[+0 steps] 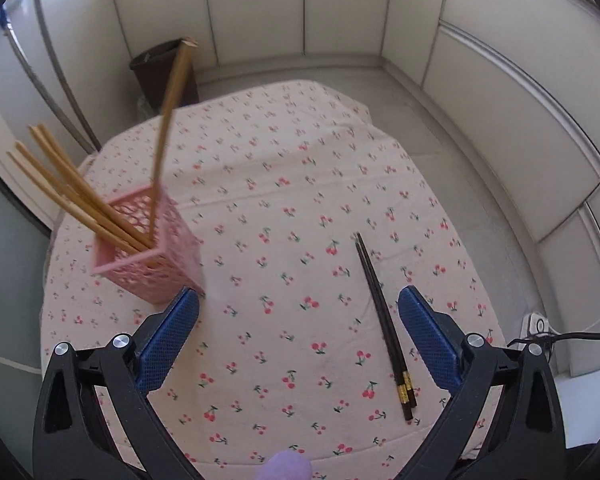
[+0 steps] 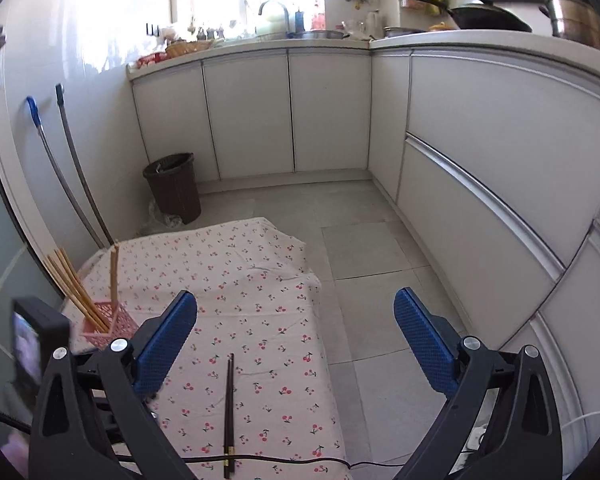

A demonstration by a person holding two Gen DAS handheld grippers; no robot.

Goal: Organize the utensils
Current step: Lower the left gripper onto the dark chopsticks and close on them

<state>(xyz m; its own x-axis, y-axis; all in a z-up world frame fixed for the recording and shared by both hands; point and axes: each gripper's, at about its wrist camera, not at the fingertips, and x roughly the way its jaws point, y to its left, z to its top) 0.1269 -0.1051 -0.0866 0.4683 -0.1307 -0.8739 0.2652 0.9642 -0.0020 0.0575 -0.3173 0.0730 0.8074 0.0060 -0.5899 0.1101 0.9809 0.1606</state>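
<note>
The tabletop (image 1: 284, 184), draped in a cherry-print cloth, is carrying everything for this job. Toward its far left corner a pink lattice holder (image 1: 148, 256) is standing upright and already holding several wooden chopsticks (image 1: 76, 196), most leaning left and one sticking up steeply. A pair of black chopsticks (image 1: 382, 320) is lying loose on the cloth, well apart from the holder, gold-banded ends toward the camera.

The left tool (image 1: 298, 322) is hanging above the cloth with its blue pads spread wide and gripping nothing; the black pair is lying just inside its right pad. The right tool (image 2: 296, 330) is likewise gaping and empty.

Judging from this, the black pair is the piece left to collect. The next move is calling for a tool to straddle both sticks, close on them together, then tip them upright into the holder.
</note>
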